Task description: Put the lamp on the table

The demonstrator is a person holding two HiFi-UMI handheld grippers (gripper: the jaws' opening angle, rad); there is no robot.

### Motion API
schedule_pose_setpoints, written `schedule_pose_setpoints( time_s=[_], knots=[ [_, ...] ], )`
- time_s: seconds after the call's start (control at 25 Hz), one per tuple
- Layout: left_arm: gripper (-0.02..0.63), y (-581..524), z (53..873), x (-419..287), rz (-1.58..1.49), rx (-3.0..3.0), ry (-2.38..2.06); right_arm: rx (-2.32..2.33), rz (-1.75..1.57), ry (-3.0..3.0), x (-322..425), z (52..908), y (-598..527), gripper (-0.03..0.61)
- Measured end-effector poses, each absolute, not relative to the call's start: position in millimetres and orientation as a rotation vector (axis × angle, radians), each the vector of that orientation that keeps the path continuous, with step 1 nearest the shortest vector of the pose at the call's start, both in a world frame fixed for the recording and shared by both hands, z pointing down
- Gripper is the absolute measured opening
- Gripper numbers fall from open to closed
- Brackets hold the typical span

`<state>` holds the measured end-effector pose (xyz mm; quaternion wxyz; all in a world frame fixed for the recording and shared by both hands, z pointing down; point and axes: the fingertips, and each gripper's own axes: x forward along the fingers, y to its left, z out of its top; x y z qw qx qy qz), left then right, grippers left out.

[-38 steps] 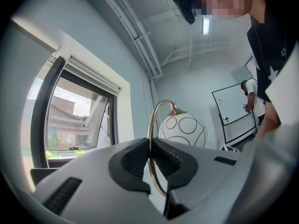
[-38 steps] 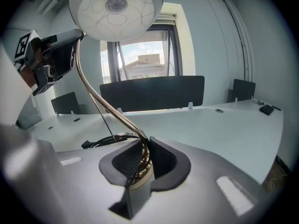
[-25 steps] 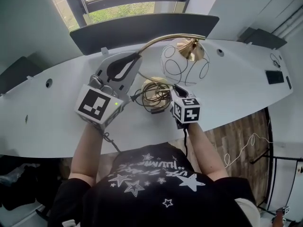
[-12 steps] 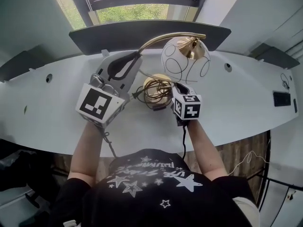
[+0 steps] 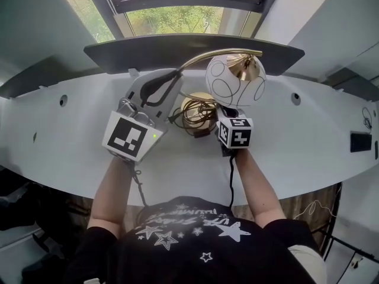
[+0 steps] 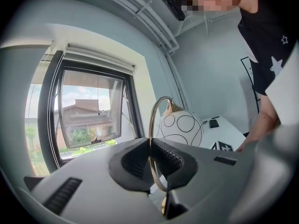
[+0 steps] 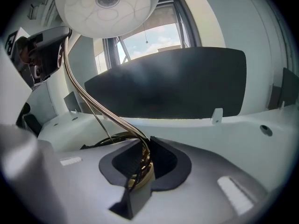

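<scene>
The lamp has a curved brass arm [image 5: 201, 57], a white globe shade [image 5: 235, 80] with black circle lines, and a brass base [image 5: 195, 106] wrapped in coiled cord. It is over the middle of the white desk [image 5: 296, 141]; whether the base rests on the desk is hidden. My left gripper [image 5: 172, 77] is shut on the brass arm [image 6: 150, 139] near the top of its curve. My right gripper [image 5: 216, 112] is shut on the stem [image 7: 142, 164] just above the base, under the shade [image 7: 107, 6].
A dark panel [image 5: 130, 46] stands along the desk's back edge below the window [image 5: 177, 16]. Round cable holes [image 5: 61, 101] dot the desk top. A small dark device [image 5: 359, 141] lies at the far right. Wood floor shows beyond the desk's front edge.
Both grippers keep their grip on the lamp. The head view has swung, so the desk, lamp and grippers sit slightly more to the right in the picture.
</scene>
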<state>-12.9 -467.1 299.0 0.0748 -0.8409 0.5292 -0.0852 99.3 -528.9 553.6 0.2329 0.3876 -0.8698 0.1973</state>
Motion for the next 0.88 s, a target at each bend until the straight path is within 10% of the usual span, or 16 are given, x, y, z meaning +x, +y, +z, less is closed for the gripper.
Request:
schedule_pose_setpoints(
  time_s=[0.88],
  knots=[
    [0.034,-534.9,314.9,-32.7,-0.28,-2.485,1.613,1.145,0.59,-2.392,73.4,568.2,-604.9,0.044]
  ],
)
